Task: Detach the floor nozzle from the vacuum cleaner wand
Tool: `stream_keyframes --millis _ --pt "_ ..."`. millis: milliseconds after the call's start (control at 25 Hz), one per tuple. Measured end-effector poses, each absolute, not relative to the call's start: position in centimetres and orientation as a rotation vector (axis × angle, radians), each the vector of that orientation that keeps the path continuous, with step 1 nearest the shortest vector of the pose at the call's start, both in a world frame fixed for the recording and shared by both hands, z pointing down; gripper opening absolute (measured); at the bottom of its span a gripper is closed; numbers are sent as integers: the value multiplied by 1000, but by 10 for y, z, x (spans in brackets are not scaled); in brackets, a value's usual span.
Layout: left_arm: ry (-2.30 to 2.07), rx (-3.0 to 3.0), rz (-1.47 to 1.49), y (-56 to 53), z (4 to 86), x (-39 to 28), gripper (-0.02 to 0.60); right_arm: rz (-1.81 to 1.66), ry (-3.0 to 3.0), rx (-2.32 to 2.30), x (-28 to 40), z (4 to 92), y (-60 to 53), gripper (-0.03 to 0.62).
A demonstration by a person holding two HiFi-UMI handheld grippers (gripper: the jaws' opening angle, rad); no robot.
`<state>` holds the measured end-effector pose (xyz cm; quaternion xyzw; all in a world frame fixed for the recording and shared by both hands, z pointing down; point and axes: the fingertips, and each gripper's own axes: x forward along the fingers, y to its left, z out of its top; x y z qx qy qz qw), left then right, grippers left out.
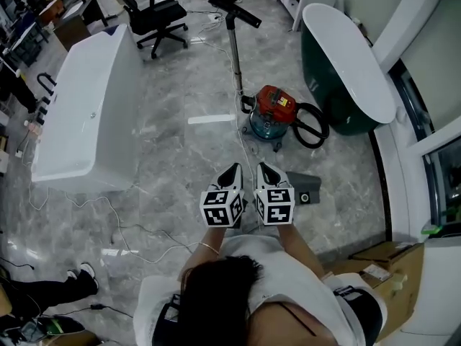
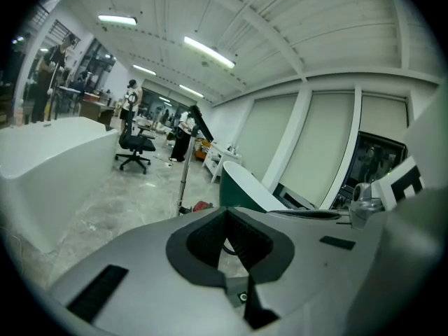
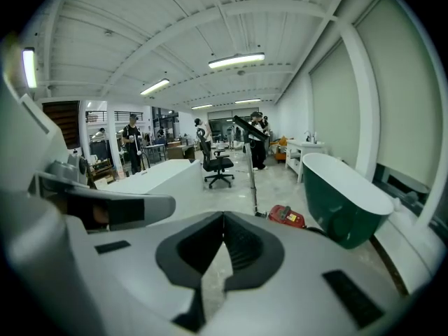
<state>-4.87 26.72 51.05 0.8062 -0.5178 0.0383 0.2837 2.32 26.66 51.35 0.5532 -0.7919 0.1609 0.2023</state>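
Grey marble floor [image 1: 180,143] carries the red-and-blue vacuum canister [image 1: 274,110], which sits between a white bathtub [image 1: 86,114] and a dark green bathtub [image 1: 346,63], its black hose [image 1: 311,125] looped at its side. A slim metal wand [image 1: 235,56] stands upright just beside the canister. The black angled piece [image 1: 238,11] on top is probably the floor nozzle, though that is hard to tell. The left gripper [image 1: 232,170] and right gripper [image 1: 266,168] hang side by side, well short of the wand, both with fingers closed on nothing. Pulling the nozzle without steadying the wand could topple it or drag the canister by the hose. The loose white cables [image 1: 144,254] could snag a foot.
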Motion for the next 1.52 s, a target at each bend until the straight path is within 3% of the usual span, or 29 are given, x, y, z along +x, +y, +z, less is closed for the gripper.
stream_keyframes --millis 1040,1520 --pt "-1344 2233 140 257 508 -90 3 377 -2155 1569 -31 510 252 15" --pt "-1386 2264 147 239 500 -74 3 359 -2136 1638 0 502 232 15"
